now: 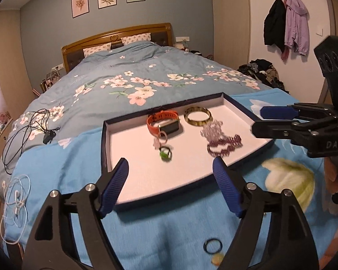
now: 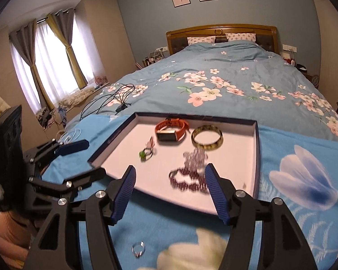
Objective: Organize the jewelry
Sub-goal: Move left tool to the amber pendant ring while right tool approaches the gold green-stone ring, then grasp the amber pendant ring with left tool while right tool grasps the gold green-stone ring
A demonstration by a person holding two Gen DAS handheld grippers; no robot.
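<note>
Jewelry sits in a shallow rectangular tray with dark navy rim and white lining, lying flat on a light blue floral blanket at the foot of a bed. Inside, far side: orange-strap smartwatch with dark rectangular face, strap looped, face toward the cameras. Just beside it, yellow-green mottled bangle, lying flat. Nearer: pale lilac bead bracelet, touching or overlapping a dark purple bead bracelet; both blurred. Mid-tray: small pink ring or charm and green-stone ring, close together.

Outside the tray, on the blanket near the cameras: a thin dark ring in the left view and a small silver ring in the right view; cannot tell if same item.

Left gripper: blue ribbed pads apart, empty, over the tray's near edge. Right gripper: pads apart, empty, over the dark purple bracelet end. "DAS" is readable on the right gripper body.

Farther out: blue floral duvet, black cable, white earphones.
</note>
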